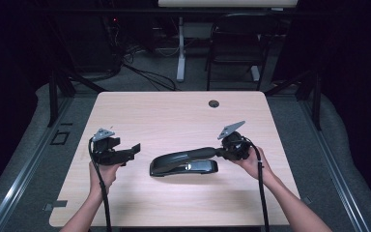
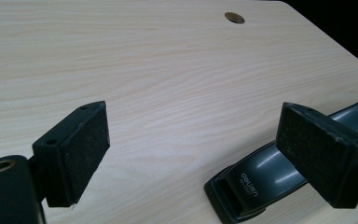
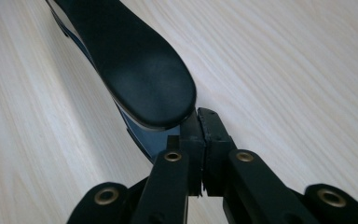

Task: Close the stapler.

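A large black stapler [image 1: 183,162] was seen lying on the light wooden table [image 1: 174,111], a little nearer the front edge than the back edge and roughly midway between the left and right edges. Its long handle was raised at an angle above its base, with the raised end directed toward the right edge.

The right gripper [image 1: 221,152] was held at that raised end. In the right gripper view its fingers [image 3: 191,154] were pressed together, with no gap visible between the pads, directly beneath the rounded tip of the stapler's handle [image 3: 140,65]. Whether any part of the stapler was pinched between them could not be told; the tip of the handle was seen touching or resting just over the fingertips.

The left gripper [image 1: 128,153] was held near the left edge of the table, just beside the stapler's front end but apart from it. In the left gripper view its fingers [image 2: 74,154] were spread wide, with bare table between them, and the stapler's front end [image 2: 247,186] appeared just inside the farther finger, with white lettering visible on it.

A small round hole [image 1: 214,103] was noted near the back edge of the table.
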